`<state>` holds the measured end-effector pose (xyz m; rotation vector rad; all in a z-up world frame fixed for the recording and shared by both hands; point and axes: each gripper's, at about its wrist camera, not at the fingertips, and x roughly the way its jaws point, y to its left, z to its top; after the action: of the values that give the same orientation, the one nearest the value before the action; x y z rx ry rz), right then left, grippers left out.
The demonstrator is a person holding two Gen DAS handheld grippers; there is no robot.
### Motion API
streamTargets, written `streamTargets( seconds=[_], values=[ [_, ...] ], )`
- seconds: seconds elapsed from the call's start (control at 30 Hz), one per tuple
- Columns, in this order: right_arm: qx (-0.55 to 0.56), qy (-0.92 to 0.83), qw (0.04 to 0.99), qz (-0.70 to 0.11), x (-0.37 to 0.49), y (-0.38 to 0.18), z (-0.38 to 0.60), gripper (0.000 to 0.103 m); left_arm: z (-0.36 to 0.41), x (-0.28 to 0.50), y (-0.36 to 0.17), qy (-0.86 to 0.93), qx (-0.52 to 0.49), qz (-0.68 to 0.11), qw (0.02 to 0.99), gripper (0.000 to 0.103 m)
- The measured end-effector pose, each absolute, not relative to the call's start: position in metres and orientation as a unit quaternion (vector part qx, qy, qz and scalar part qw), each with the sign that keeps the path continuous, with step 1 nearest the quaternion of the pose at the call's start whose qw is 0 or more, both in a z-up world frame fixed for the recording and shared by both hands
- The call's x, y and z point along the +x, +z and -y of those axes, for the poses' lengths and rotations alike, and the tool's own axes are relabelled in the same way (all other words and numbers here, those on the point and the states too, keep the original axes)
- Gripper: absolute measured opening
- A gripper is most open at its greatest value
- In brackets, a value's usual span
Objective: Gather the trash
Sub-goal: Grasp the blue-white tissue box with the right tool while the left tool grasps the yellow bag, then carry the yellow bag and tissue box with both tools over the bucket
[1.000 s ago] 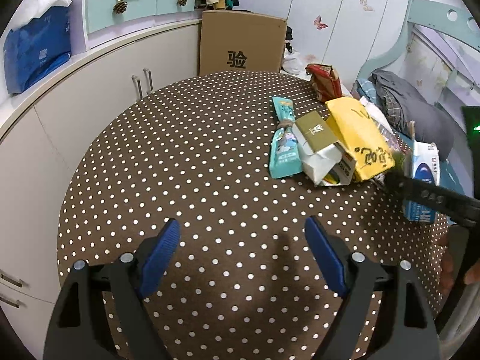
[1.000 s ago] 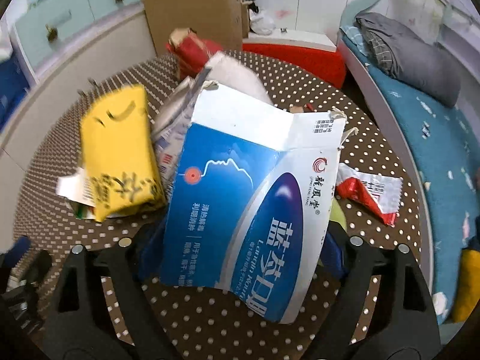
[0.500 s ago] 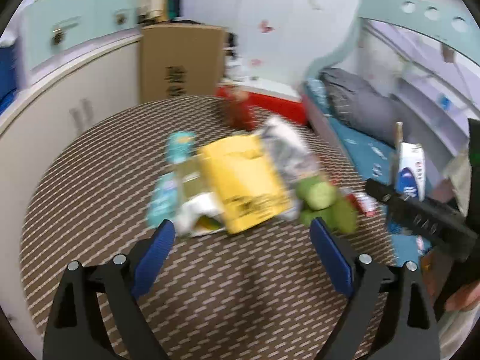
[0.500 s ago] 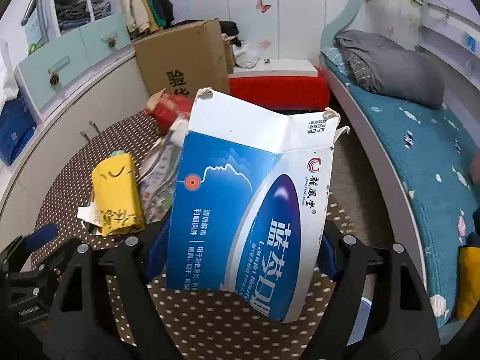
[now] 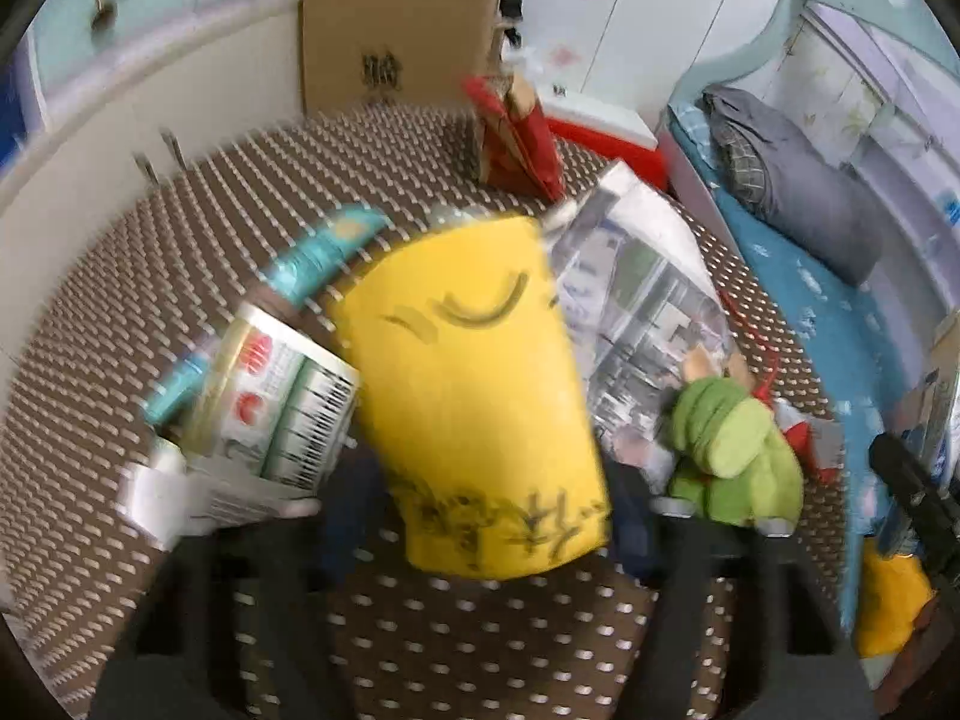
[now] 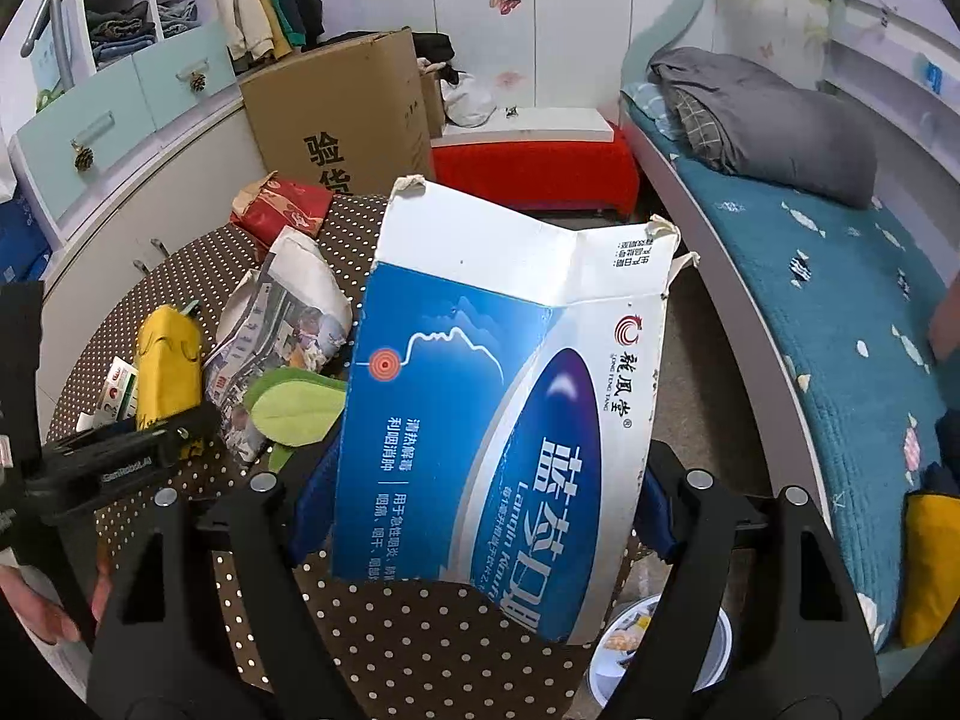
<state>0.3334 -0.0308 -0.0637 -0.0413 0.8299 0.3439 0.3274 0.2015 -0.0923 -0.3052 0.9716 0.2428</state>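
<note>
On the brown dotted table (image 5: 450, 648) lies a pile of trash. A yellow packet (image 5: 468, 372) sits between the fingers of my left gripper (image 5: 486, 516); the jaws are closing and the blue pads touch both its sides, though the view is blurred. Beside it are a small white carton (image 5: 270, 402), a teal pack (image 5: 324, 252), crumpled newspaper (image 5: 648, 300), a green cloth piece (image 5: 732, 450) and a red bag (image 5: 516, 138). My right gripper (image 6: 480, 510) is shut on a torn blue and white carton (image 6: 498, 390), held above the table's right edge.
A brown cardboard box (image 6: 342, 114) and a red bench (image 6: 534, 168) stand behind the table. White cupboards curve along the left. A bed with a teal cover (image 6: 840, 312) runs along the right. A white bowl (image 6: 660, 642) sits on the floor below the right gripper.
My left gripper swept across the table to the pile and its jaws narrowed around the yellow packet. My right gripper rose and drew back from the pile with the blue carton.
</note>
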Motion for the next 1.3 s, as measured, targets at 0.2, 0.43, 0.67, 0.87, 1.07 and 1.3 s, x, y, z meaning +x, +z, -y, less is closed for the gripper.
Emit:
streamTargets(
  seconds=[0.2,0.43,0.67,0.87,1.07,1.3],
  values=[
    [-0.015,0.163,0.901,-0.401,0.326,-0.061,0.038,0.077,-0.185,0.315,-0.088,0.086,-0.142,-0.456,0.874,0.050],
    [-0.013,0.154,0.903,-0.400,0.305,-0.059,0.053,0.077,-0.161,0.289,-0.084,0.087,-0.112,-0.453,0.880,0.048],
    [-0.009,0.142,0.903,-0.406,0.280,-0.064,0.074,0.077,-0.134,0.263,-0.073,0.066,-0.094,-0.439,0.891,0.045],
    [-0.001,0.129,0.902,-0.412,0.258,-0.073,0.099,0.077,-0.099,0.246,-0.063,0.054,-0.063,-0.429,0.900,0.045],
    [0.008,0.109,0.902,-0.419,0.242,-0.080,0.125,0.077,-0.061,0.242,-0.062,0.022,-0.045,-0.427,0.903,0.045],
    [0.022,0.077,0.904,-0.419,0.223,-0.085,0.164,0.077,-0.013,0.236,-0.066,-0.013,-0.021,-0.434,0.901,0.045]
  ],
)
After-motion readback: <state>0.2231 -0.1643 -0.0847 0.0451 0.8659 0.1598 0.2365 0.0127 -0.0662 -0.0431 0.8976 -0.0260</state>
